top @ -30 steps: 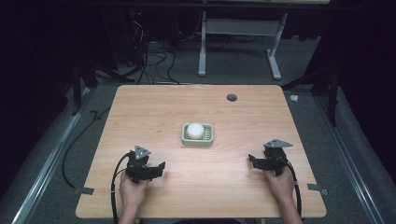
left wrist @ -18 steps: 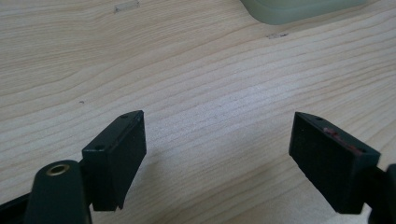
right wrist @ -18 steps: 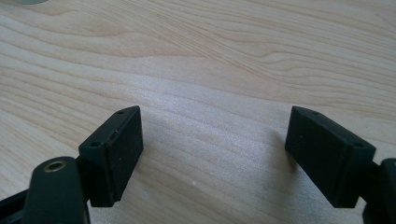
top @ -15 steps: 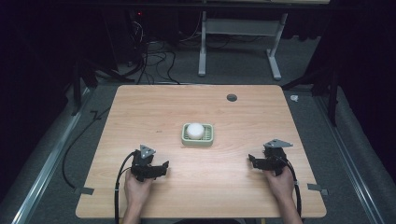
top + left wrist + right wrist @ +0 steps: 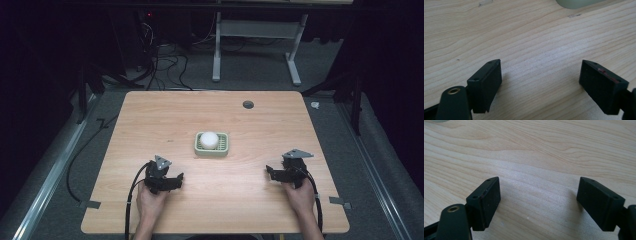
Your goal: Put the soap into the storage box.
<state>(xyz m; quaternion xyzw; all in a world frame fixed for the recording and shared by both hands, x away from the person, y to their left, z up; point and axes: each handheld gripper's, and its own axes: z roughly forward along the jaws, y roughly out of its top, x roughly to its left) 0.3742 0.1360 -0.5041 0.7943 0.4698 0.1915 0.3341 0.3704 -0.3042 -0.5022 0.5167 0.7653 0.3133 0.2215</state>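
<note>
The wooden desk [image 5: 150,125] is lying across the middle of the high view, standing on grey carpeted floor [image 5: 390,165]. A white-legged frame [image 5: 216,50] is standing on the floor beyond the far edge of the desk, with black cables [image 5: 160,70] trailing beside it. A pale green tray [image 5: 224,148] is sitting near the desk's centre, and a white ball [image 5: 209,139] is resting in it. A dark round grommet [image 5: 248,104] is showing near the far edge.

The left gripper [image 5: 176,181] is resting low on the near left part of the desk, well apart from the tray. Its fingers [image 5: 487,82] are standing wide apart and gripping nothing, with bare wood between them.

The right gripper [image 5: 270,172] is resting on the near right part of the desk. Its fingers [image 5: 486,200] are likewise spread wide and holding nothing.
</note>
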